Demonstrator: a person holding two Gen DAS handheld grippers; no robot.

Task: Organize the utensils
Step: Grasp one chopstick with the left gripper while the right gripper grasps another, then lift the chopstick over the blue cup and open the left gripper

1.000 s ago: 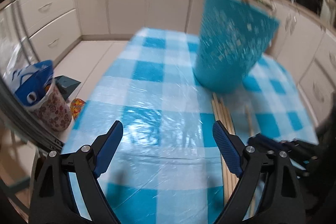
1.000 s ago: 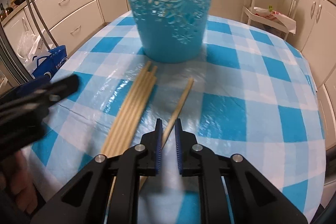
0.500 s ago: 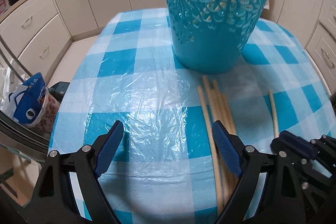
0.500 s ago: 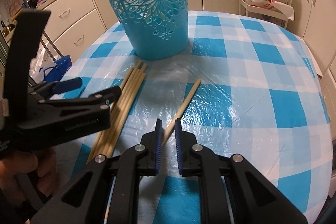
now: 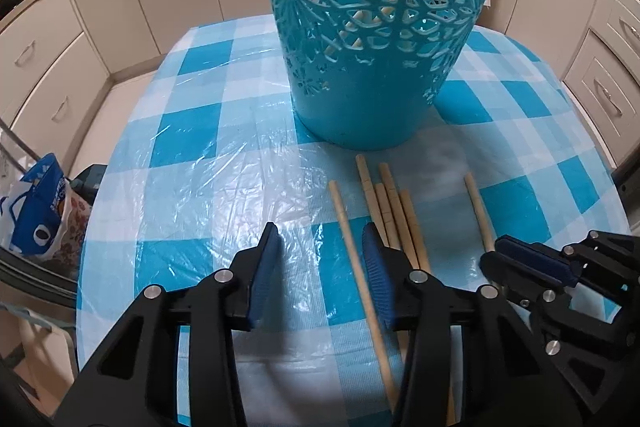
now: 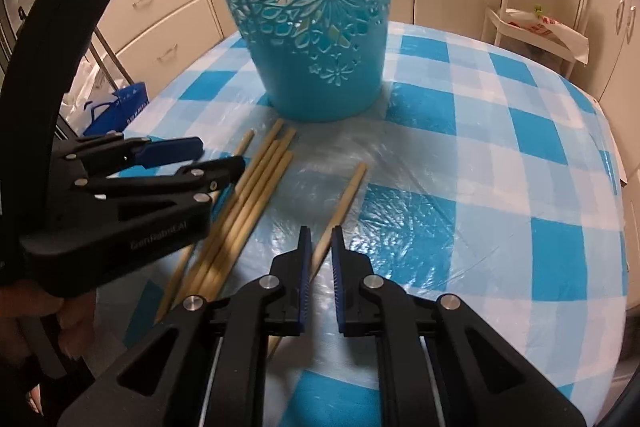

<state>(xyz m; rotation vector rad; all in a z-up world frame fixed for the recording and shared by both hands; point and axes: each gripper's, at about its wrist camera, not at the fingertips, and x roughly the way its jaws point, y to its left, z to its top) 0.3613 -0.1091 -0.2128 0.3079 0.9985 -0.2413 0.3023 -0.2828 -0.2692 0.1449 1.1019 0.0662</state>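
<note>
A teal cut-out bucket (image 5: pixel 372 67) stands upright on the blue-checked table (image 5: pixel 192 147). In front of it lie several wooden chopsticks (image 5: pixel 394 211) in a bundle. One loose chopstick (image 5: pixel 344 223) runs between the jaws of my left gripper (image 5: pixel 320 239), close to the right finger. Those jaws are closing and their pads do not press on it. Another chopstick (image 6: pixel 346 195) lies apart to the right, its far end on the table. My right gripper (image 6: pixel 320 233) is shut on its near part. From the right wrist view the left gripper (image 6: pixel 220 155) hovers over the bundle (image 6: pixel 256 195).
Cream cabinets ring the table. A blue bag (image 5: pixel 36 211) sits on the floor past the table's left edge. A white wire rack (image 6: pixel 536 19) stands at the back right. A hand (image 6: pixel 24 311) holds the left gripper at the lower left.
My left gripper has swung right and nearer to the bucket, over the chopsticks, and its jaws have narrowed from wide apart. The right gripper has stayed put on its chopstick.
</note>
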